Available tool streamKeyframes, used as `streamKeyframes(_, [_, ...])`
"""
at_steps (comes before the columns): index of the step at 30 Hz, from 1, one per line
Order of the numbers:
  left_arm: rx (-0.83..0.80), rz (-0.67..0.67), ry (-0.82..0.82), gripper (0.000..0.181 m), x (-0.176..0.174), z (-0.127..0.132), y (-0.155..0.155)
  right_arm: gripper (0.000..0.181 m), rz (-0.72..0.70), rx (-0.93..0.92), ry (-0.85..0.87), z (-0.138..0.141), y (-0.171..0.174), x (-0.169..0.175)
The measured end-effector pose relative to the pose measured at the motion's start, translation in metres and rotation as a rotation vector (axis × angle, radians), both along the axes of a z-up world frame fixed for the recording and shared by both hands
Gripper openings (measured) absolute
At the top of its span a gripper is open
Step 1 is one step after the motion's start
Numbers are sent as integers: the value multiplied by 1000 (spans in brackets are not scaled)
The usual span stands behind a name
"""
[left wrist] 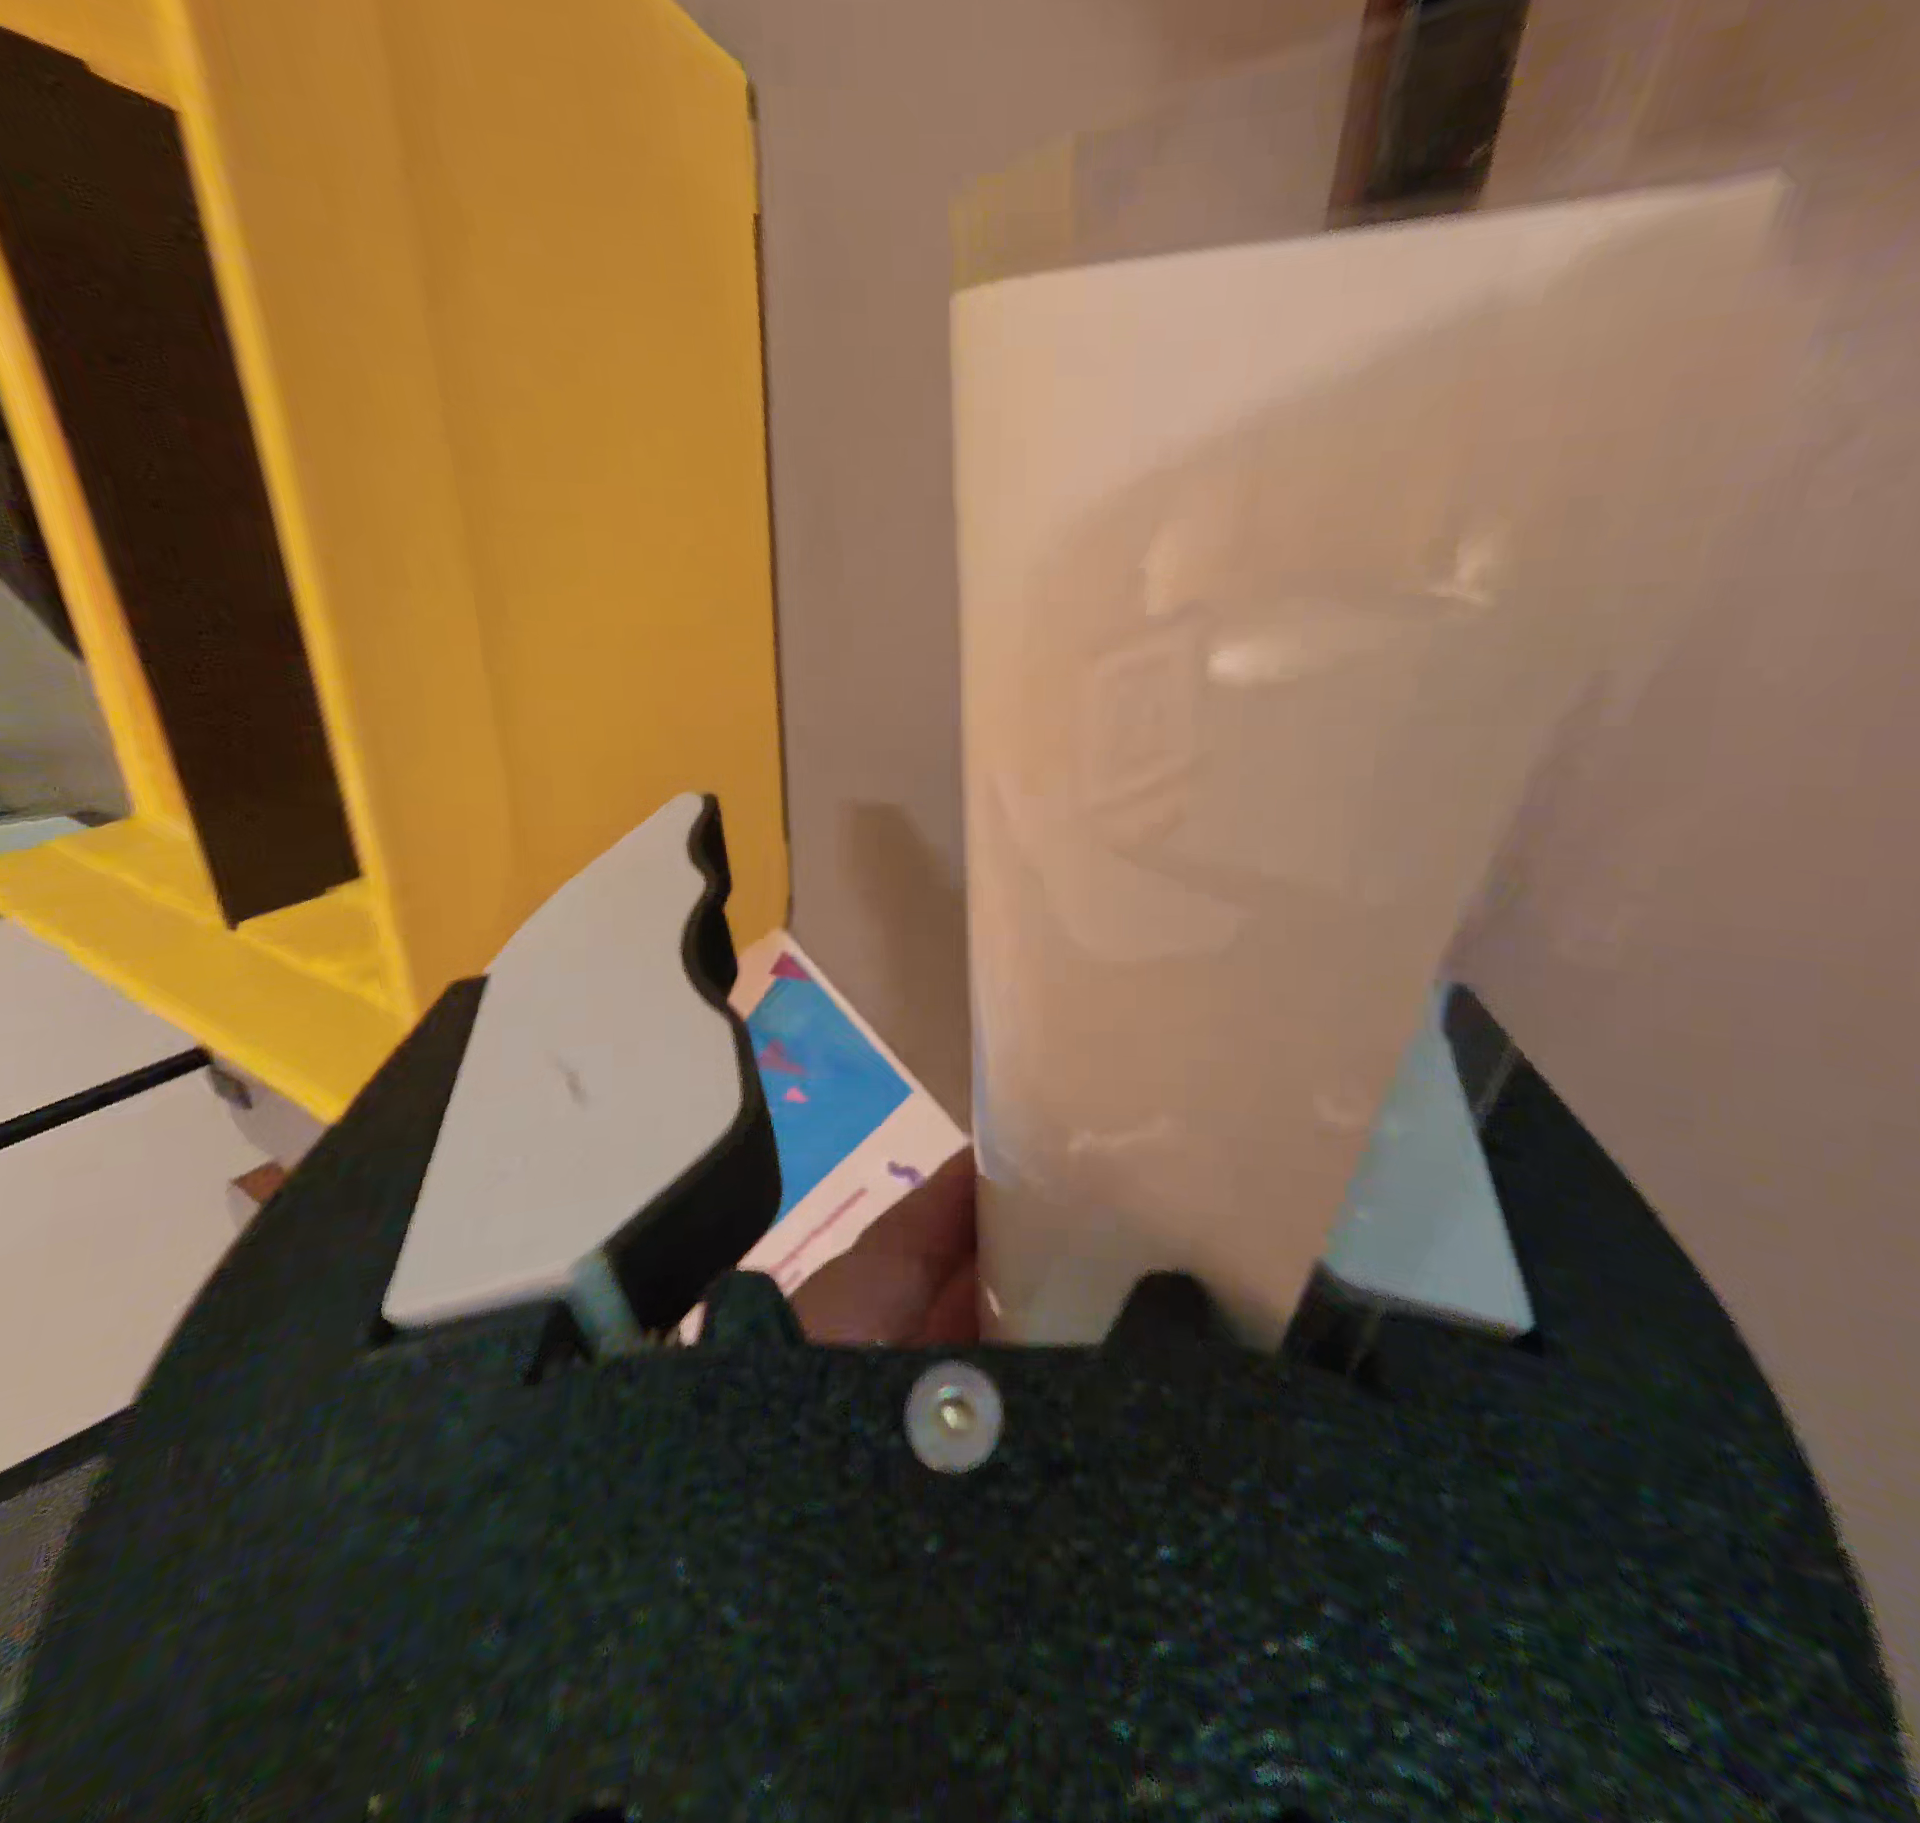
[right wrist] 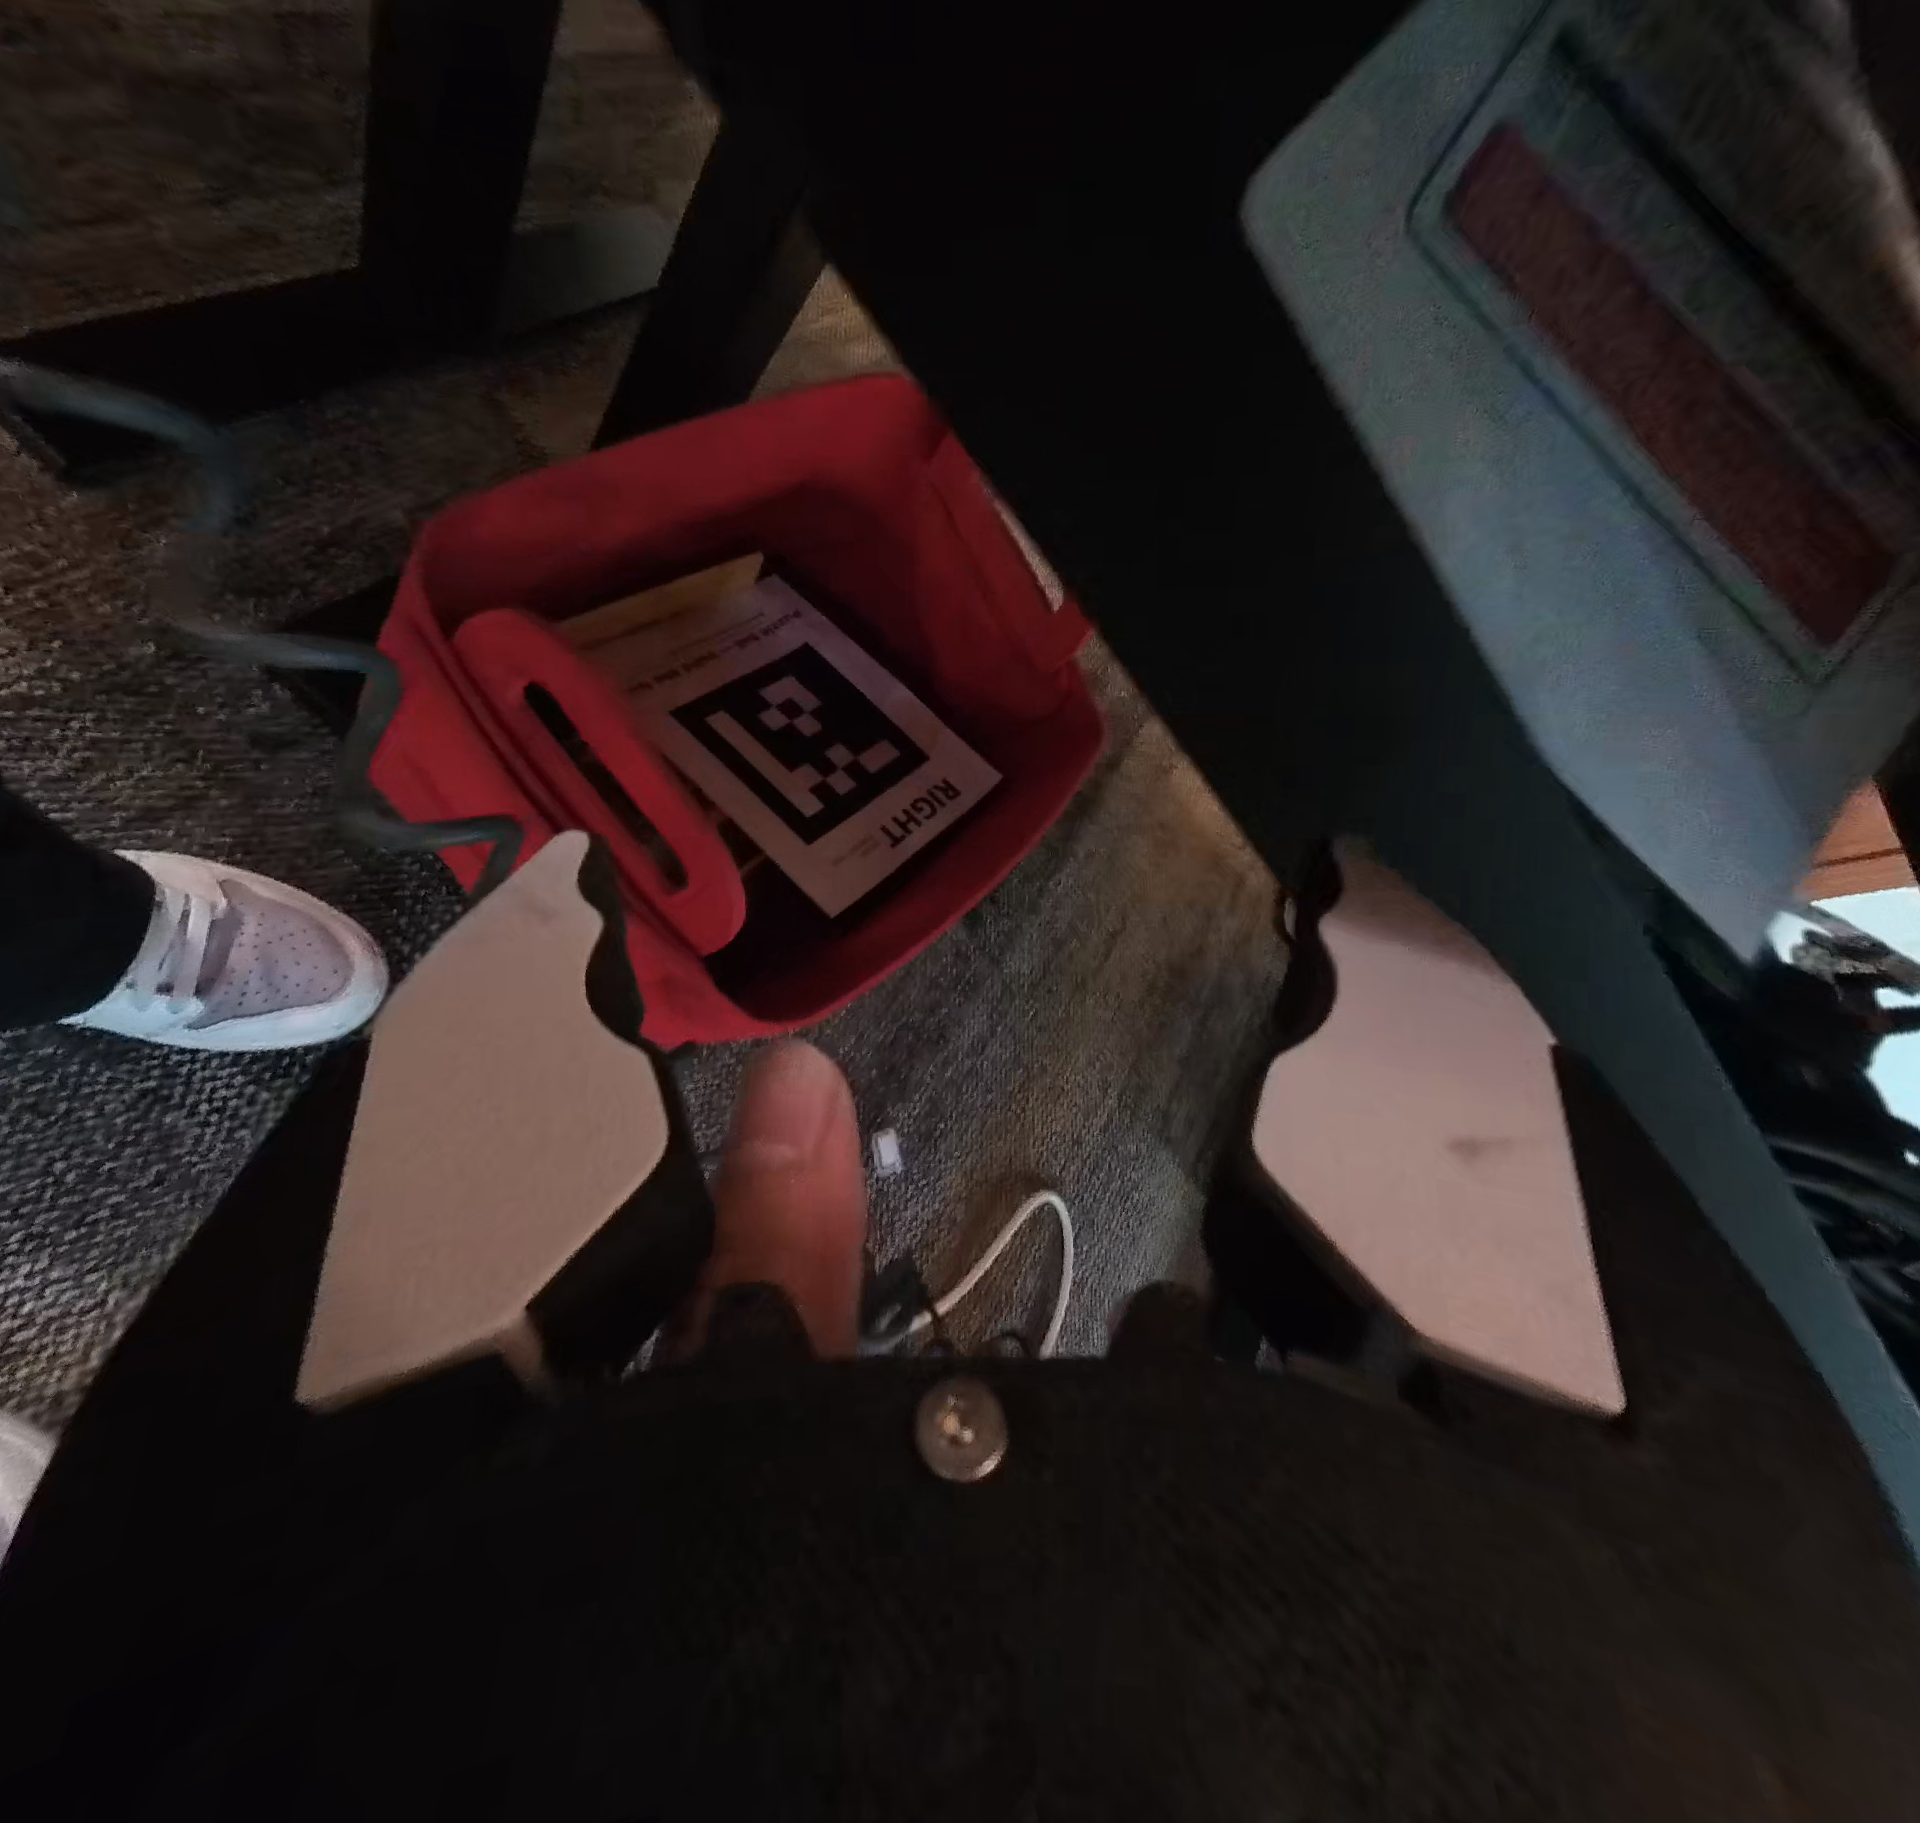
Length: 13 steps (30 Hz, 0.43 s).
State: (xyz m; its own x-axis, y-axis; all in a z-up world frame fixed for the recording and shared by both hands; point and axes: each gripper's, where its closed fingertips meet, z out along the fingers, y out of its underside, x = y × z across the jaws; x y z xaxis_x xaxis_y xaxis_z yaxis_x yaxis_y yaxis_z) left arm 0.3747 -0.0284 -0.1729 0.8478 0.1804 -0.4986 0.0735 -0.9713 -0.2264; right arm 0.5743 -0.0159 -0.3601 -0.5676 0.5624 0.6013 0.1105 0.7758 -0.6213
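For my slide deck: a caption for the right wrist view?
Open right tool above a red bin holding printed cards, on carpet.

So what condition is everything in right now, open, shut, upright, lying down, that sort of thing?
Left gripper: open, a white card between its fingers.
White card: upright, inside a clear sleeve, blurred.
Yellow bin: on its side, opening facing left.
Blue printed sheet: lying flat behind the left gripper.
Right gripper: open, empty, pointing down at the floor.
Red bin: upright, open-topped, papers inside.
Printed sheet with a black square pattern: lying in the red bin.
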Motion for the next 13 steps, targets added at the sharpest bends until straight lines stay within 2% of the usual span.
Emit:
streamKeyframes(1, [3,-7,10,82,-2,9,-2,123,15,-15,0,4,0,-4])
streamKeyframes(5, [-16,19,-2,85,-10,24,-15,90,23,-15,53,17,11,-12])
streamKeyframes(8, [-38,21,22,85,-21,24,-27,97,47,-24,33,15,9,-9])
streamKeyframes(10, [-19,34,11,73,-25,22,-32,102,63,-12,13,13,7,-7])
streamKeyframes(13, [9,49,-29,67,-25,20,-35,112,78,-29,40,23,5,-5])
